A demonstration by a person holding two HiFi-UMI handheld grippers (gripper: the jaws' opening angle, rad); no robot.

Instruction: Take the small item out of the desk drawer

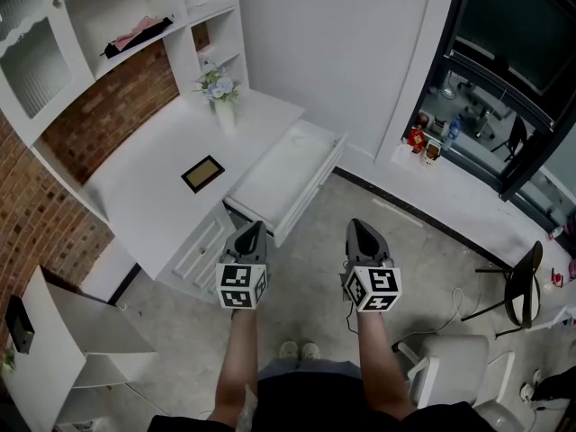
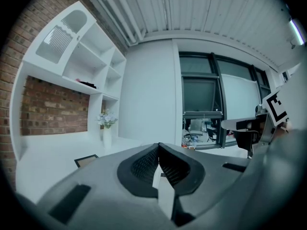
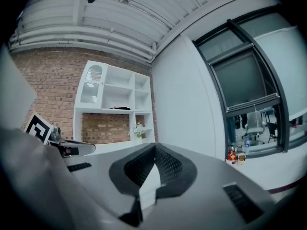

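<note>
The white desk stands against a brick wall, and its drawer is pulled out toward the floor. Inside, the drawer looks plain white; I cannot make out a small item there. My left gripper hovers just in front of the drawer's near corner, jaws together with nothing between them. My right gripper hangs over the bare floor to the right of the drawer, also shut and empty. The left gripper points across the desk toward the window. The right gripper faces the shelves and the wall.
A dark picture frame lies on the desk, and a vase of flowers stands at its far end. White shelves rise above. A white chair and a black stool stand at the right. Small figures sit on the window ledge.
</note>
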